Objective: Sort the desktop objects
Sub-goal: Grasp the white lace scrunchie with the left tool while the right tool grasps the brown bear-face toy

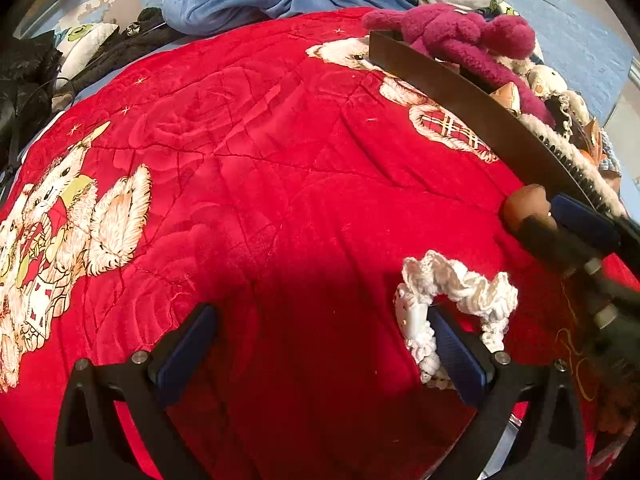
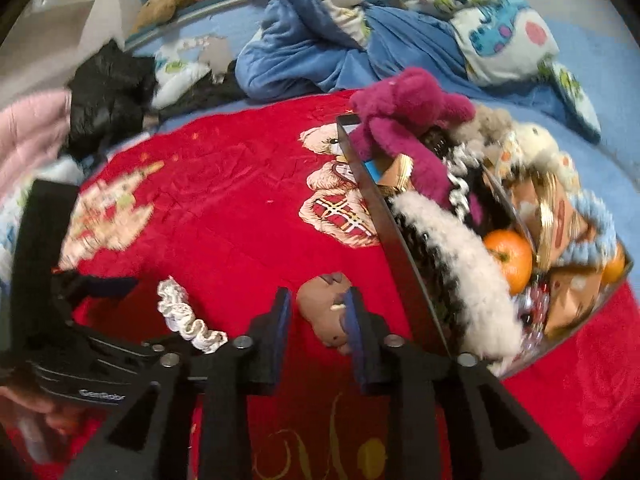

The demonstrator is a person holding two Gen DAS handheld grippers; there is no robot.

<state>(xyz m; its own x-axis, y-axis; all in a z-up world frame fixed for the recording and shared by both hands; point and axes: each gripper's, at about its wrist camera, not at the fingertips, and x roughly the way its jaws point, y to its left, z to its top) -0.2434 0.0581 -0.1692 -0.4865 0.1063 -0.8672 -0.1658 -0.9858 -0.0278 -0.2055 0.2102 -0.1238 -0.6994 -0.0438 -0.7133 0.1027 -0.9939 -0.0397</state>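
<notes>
We are observing a bed covered by a red quilt [image 1: 280, 200] printed with teddy bears. The left claw [image 1: 320, 344] is standing wide apart; its right finger is sitting inside the loop of a white scrunchie [image 1: 460, 292], which is lying on the quilt, and nothing is being clamped. The right claw [image 2: 316, 320] is also standing apart, its fingers flanking a small brown plush toy [image 2: 324, 312] lying on the quilt just beside a dark-walled basket [image 2: 396, 240]; whether the right finger is touching the toy, we cannot tell. The basket is holding a magenta plush toy [image 2: 400, 120], a white fluffy item [image 2: 448, 248], a tangerine [image 2: 510, 256] and other small things. Blue bedding [image 2: 320, 56] is lying crumpled beyond the quilt.
</notes>
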